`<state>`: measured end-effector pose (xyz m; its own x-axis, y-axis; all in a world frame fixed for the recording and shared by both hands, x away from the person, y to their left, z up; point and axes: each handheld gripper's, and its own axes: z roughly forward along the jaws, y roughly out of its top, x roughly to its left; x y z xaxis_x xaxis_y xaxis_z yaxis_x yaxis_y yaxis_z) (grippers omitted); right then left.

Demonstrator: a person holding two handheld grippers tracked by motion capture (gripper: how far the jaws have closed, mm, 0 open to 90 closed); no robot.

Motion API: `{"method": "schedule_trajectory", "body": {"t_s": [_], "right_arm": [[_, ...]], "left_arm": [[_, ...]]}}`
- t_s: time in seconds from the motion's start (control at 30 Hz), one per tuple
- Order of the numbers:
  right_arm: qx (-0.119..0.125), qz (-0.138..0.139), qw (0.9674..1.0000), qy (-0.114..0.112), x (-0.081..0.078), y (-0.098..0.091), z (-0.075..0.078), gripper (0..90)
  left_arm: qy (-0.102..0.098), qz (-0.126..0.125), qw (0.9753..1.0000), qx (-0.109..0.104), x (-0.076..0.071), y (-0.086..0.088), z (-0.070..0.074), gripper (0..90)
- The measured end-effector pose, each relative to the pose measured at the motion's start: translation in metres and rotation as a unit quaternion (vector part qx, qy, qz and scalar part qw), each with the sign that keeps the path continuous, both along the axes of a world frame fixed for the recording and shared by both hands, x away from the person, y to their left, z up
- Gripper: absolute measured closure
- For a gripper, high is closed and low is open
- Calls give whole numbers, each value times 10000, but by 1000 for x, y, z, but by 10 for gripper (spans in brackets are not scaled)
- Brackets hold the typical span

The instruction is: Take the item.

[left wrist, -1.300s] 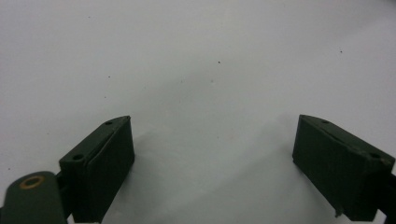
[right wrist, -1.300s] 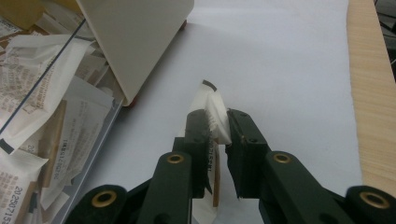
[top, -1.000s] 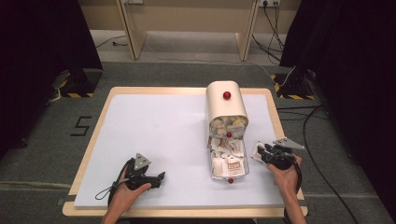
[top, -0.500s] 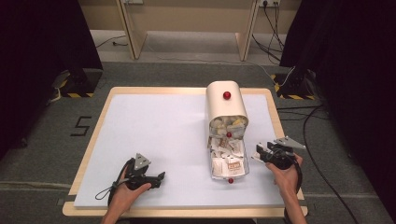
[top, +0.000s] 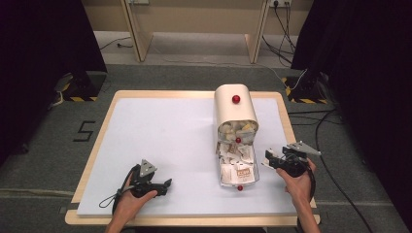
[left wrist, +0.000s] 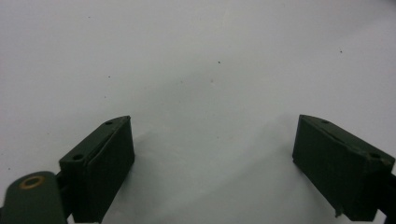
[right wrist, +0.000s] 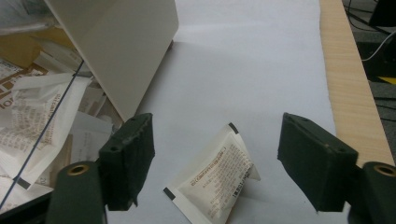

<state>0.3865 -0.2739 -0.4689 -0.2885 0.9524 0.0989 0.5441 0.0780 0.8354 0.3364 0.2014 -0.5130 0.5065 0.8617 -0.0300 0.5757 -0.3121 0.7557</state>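
A cream box point(top: 235, 109) with a red knob point(top: 236, 99) lies on the white mat, its clear door point(top: 248, 175) folded down and covered with several white packets. My right gripper point(top: 268, 158) sits just right of that door. In the right gripper view the jaws point(right wrist: 215, 140) have just been opening. One white printed packet point(right wrist: 215, 179) lies on the mat between them, untouched by either pad, and the box wall point(right wrist: 116, 42) rises at the left. My left gripper point(top: 166, 184) rests near the front edge, open over bare mat point(left wrist: 214, 126).
The white mat point(top: 165, 131) covers a wooden table whose right rim point(right wrist: 350, 93) runs close beside my right gripper. More packets point(right wrist: 42, 116) lie heaped at the box mouth. Cables trail on the floor point(top: 335, 126) to the right.
The right gripper's jaws stand wider apart than a second ago. Both hands have kept their places.
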Motion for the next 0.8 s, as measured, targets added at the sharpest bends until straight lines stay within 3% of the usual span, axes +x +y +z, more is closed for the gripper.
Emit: {"method": "schedule_trajectory", "body": {"t_s": [0.8], "right_arm": [[12, 187, 9998, 13, -13, 4, -2, 221]], "left_arm": [[-1, 1, 10000, -1, 0, 0, 0, 117]]}}
